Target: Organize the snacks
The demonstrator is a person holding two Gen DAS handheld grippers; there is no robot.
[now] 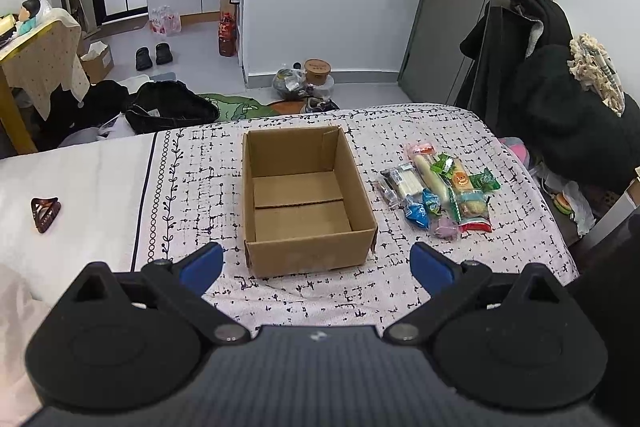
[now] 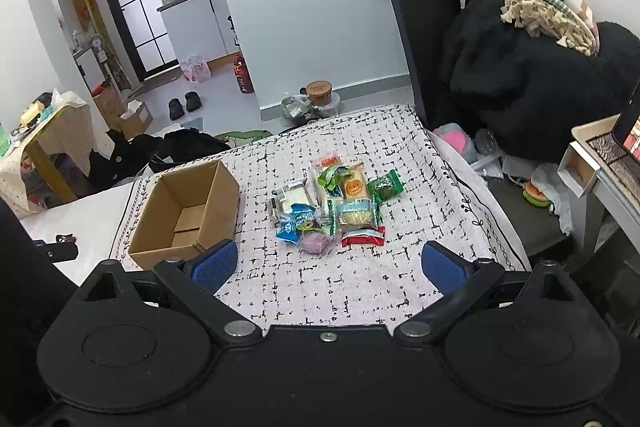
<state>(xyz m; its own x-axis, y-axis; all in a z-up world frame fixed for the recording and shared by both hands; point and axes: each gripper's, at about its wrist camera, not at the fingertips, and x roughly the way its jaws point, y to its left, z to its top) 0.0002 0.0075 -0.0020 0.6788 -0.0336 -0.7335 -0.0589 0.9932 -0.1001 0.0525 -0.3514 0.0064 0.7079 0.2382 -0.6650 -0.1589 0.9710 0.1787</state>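
Note:
An empty brown cardboard box (image 1: 306, 201) stands open-topped on the patterned bedspread (image 1: 192, 167), straight ahead of my left gripper (image 1: 316, 265), which is open and holds nothing. To the box's right lies a pile of several wrapped snacks (image 1: 438, 189). In the right wrist view the same snack pile (image 2: 334, 205) lies just beyond my right gripper (image 2: 330, 265), also open and empty, with the box (image 2: 188, 213) to its left. A red packet (image 2: 362, 237) and a purple one (image 2: 314, 243) are nearest my right gripper.
A brown hair claw (image 1: 45, 213) lies on the white sheet at the left. A chair piled with black clothes (image 2: 532, 75) stands past the bed's right edge, and a small table (image 2: 604, 163) is at the far right. Bags and shoes clutter the floor beyond the bed.

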